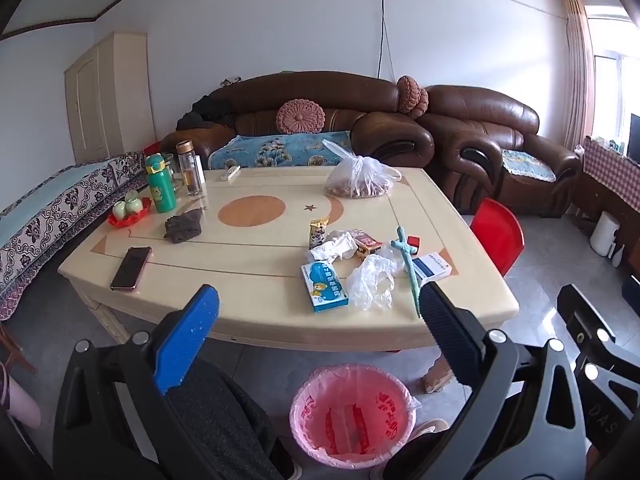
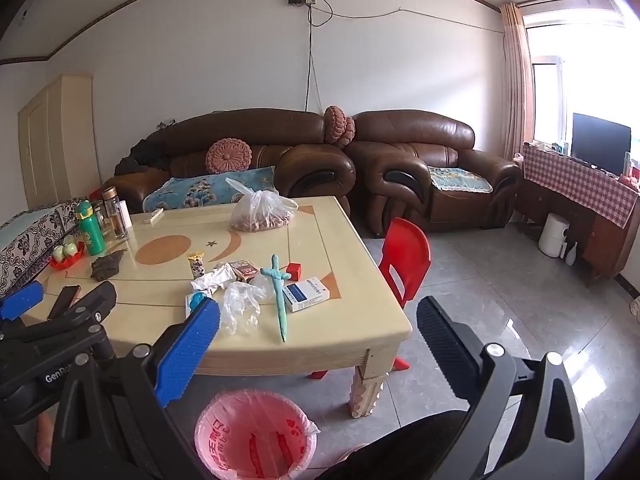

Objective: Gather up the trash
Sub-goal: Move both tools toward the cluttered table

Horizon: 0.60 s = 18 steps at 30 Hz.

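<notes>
Trash lies on the cream table [image 1: 256, 304] near its front right: a crumpled clear plastic bag [image 1: 370, 280] [image 2: 240, 308], crumpled white paper [image 1: 332, 248] [image 2: 214, 278], a snack wrapper [image 1: 318, 232] [image 2: 197, 264] and a blue-white box [image 1: 324, 286]. A bin with a pink liner [image 1: 352, 412] [image 2: 256, 436] stands on the floor below the table's front edge. My left gripper [image 1: 320, 320] is open and empty, held in front of the table above the bin. My right gripper [image 2: 318, 332] is open and empty, to the right of the left one.
A teal toy sword [image 2: 278, 292], a white-blue box [image 2: 306, 294], a red cube [image 2: 295, 270], a phone [image 1: 130, 268], a dark cloth [image 1: 182, 226], bottles [image 1: 160, 184] and a bag of nuts [image 1: 360, 182] are on the table. A red chair [image 2: 404, 260] stands at the right.
</notes>
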Each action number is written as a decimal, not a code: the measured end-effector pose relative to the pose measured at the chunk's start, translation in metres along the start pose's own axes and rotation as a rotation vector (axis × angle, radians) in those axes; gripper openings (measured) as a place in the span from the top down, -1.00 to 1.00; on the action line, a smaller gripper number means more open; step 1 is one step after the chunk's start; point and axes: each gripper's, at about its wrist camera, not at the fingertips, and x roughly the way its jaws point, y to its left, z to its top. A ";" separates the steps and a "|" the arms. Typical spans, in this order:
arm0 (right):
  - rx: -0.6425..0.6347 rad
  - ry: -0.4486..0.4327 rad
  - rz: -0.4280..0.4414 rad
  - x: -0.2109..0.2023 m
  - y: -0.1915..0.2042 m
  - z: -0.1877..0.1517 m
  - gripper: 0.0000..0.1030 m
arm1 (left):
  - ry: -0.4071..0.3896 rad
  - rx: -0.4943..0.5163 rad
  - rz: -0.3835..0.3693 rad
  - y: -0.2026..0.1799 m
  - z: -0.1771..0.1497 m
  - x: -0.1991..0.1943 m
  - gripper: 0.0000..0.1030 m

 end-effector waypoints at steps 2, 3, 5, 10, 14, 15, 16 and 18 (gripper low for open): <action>0.001 0.006 0.005 0.009 0.001 -0.004 -0.88 | 0.003 0.007 0.007 -0.001 0.000 0.002 -0.91; 0.001 0.008 0.006 0.011 0.001 -0.004 -0.88 | 0.002 0.009 0.009 0.000 0.000 0.002 -0.91; 0.000 0.009 0.007 0.012 0.002 -0.004 -0.88 | 0.005 0.013 0.016 0.001 0.002 0.004 -0.91; 0.003 0.015 0.012 0.015 0.000 -0.007 -0.88 | 0.016 0.015 0.010 0.002 0.003 0.007 -0.91; 0.004 0.017 0.014 0.017 0.001 -0.007 -0.88 | 0.022 0.012 0.012 0.004 0.002 0.011 -0.91; 0.006 0.020 0.015 0.019 0.001 -0.008 -0.88 | 0.024 0.011 0.016 0.004 0.002 0.012 -0.91; 0.006 0.022 0.016 0.020 0.000 -0.009 -0.88 | 0.026 0.010 0.018 0.004 0.001 0.013 -0.91; 0.006 0.028 0.019 0.023 0.001 -0.010 -0.88 | 0.031 0.005 0.016 0.005 0.001 0.016 -0.91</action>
